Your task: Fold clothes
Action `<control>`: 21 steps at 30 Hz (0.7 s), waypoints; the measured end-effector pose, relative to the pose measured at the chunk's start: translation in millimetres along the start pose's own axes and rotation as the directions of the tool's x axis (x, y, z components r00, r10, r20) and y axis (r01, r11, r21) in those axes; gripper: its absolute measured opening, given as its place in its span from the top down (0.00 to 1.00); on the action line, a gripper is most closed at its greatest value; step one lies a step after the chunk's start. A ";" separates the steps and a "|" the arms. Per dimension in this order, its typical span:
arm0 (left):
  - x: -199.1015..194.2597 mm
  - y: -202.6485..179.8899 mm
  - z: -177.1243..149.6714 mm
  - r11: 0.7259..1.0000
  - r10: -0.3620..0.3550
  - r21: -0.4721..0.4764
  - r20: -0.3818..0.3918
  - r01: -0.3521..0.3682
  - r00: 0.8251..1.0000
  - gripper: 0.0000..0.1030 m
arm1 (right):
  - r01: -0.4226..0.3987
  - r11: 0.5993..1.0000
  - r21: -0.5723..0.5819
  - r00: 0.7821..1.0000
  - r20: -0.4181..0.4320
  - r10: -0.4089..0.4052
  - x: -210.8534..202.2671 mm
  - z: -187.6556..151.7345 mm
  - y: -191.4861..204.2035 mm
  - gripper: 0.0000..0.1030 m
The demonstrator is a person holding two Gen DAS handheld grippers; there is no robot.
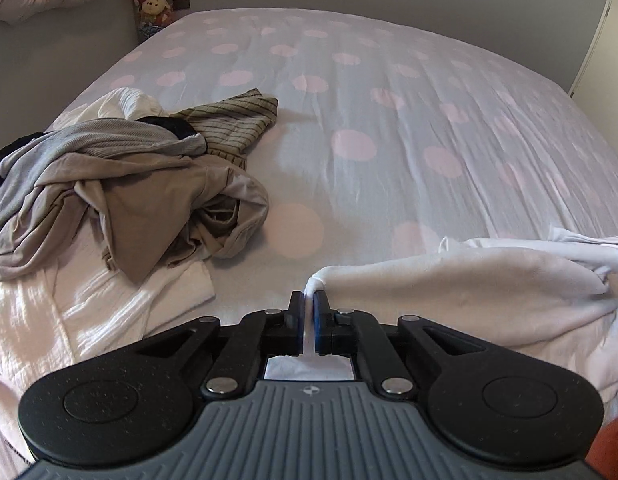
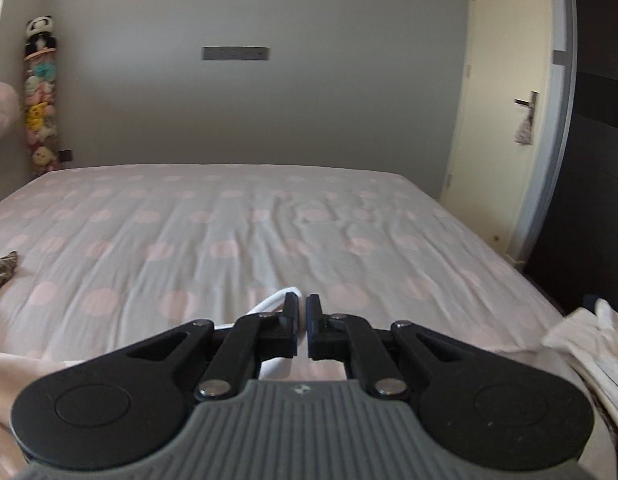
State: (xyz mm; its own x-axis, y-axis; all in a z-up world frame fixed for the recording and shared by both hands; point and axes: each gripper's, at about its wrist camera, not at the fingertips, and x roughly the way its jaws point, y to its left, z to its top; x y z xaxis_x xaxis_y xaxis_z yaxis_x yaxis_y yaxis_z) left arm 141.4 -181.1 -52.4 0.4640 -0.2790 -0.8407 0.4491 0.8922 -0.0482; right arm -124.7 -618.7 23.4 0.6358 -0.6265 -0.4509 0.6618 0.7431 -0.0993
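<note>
Left claw (image 1: 307, 304) pinched on white garment (image 1: 469, 280); right claw (image 2: 302, 307) pinched on, apparently, its other corner; cloth spans both above bed (image 1: 389, 120), likely to spread flat.

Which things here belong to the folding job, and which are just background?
In play:
- left gripper, shut on white garment
- right gripper, shut on the same white cloth
- pile of unfolded clothes
- bed

Background:
- plush toys
- door
</note>
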 end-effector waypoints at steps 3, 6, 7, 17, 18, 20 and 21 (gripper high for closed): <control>-6.6 -0.6 -16.0 1.000 0.020 0.020 -0.027 -0.019 0.999 0.99 | 0.120 0.993 0.004 0.993 -0.013 -0.120 -20.2 -21.2 -38.0 0.95; -6.3 -4.0 -28.0 0.998 0.023 0.053 -0.070 -0.019 0.997 0.99 | 0.174 0.984 0.041 0.982 -0.077 -0.170 -31.4 -38.7 -73.4 0.95; -6.2 -7.4 -32.0 0.997 0.025 0.072 -0.081 -0.019 0.996 0.99 | 0.167 0.985 0.042 0.981 -0.112 -0.161 -31.8 -45.0 -80.0 0.95; -5.5 -19.0 -55.5 0.984 0.036 0.181 -0.156 -0.007 0.987 0.90 | 0.051 0.999 -0.013 0.961 -0.273 -0.053 -46.0 -73.3 -79.6 0.65; -7.9 -18.1 -55.9 0.983 0.016 0.185 -0.152 0.012 0.988 0.87 | 0.039 0.999 -0.017 0.961 -0.273 -0.042 -49.2 -71.8 -77.3 0.64; -11.1 -17.4 -55.5 0.980 -0.018 0.194 -0.146 0.047 0.989 0.77 | -0.002 1.000 -0.021 0.965 -0.263 -0.004 -55.1 -68.1 -70.7 0.62; -10.4 -19.2 -54.2 0.977 -0.022 0.205 -0.143 0.052 0.989 0.76 | -0.023 0.999 -0.023 0.966 -0.257 0.016 -58.1 -66.3 -67.3 0.60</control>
State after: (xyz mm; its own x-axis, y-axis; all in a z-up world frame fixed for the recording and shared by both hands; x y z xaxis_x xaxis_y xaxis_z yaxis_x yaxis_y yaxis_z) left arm 86.5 -176.1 -71.9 0.3396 -0.2449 -0.9081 0.6197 0.7846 0.0201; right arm -232.5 -616.7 -2.5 0.5228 -0.5329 -0.6654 0.6379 0.7623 -0.1094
